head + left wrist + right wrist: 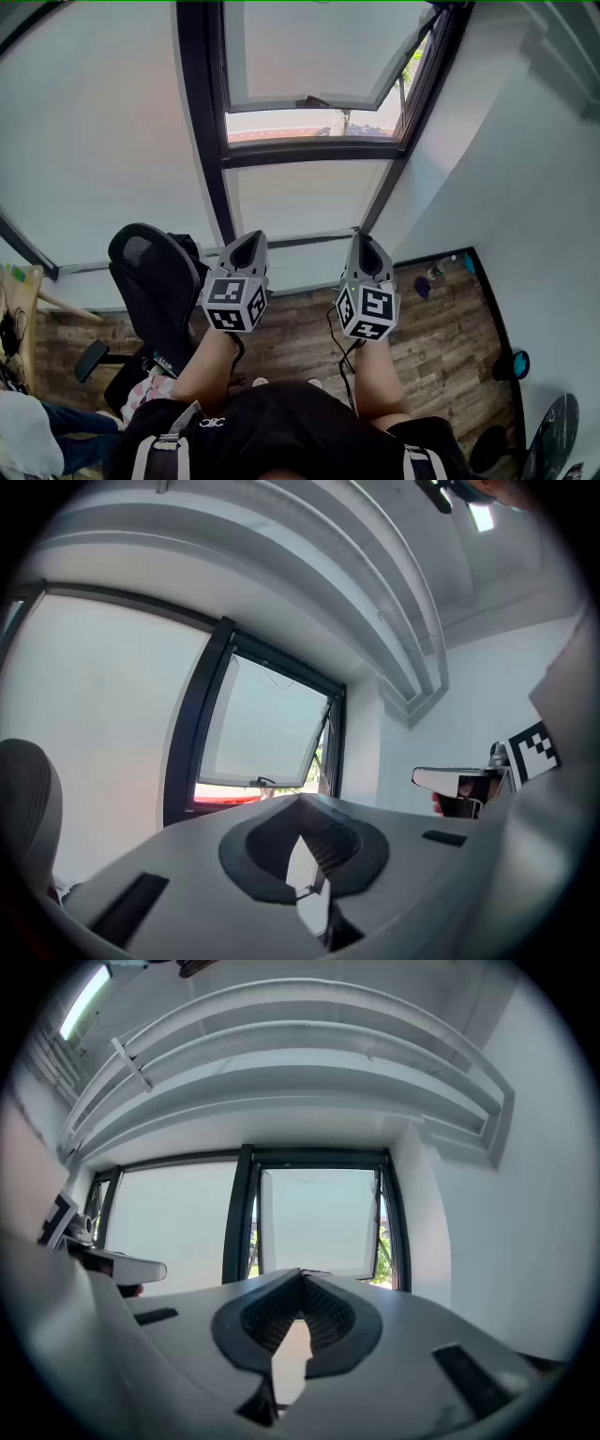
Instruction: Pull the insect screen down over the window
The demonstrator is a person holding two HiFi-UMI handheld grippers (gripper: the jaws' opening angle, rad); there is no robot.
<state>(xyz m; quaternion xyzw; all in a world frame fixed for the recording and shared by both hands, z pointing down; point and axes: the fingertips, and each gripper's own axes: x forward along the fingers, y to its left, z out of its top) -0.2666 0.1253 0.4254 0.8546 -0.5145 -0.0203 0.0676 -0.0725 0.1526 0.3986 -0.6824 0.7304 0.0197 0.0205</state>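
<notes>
The window (319,56) has a dark frame (202,112), and its upper sash is tilted outward at the bottom with a handle (314,100) on the lower edge. A strip of outdoors shows under the sash. I cannot make out an insect screen in any view. My left gripper (248,236) and right gripper (364,234) are held side by side below the window, well short of it, both shut with nothing between the jaws. The left gripper (300,801) points at the window (267,733) with the right gripper (459,780) beside it. The right gripper (302,1275) also faces the window (319,1222).
A black office chair (150,281) stands on the wooden floor (441,328) just left of my left arm. Part of a desk (19,300) and a seated person's legs (56,431) are at the lower left. Small items (516,364) sit along the right wall.
</notes>
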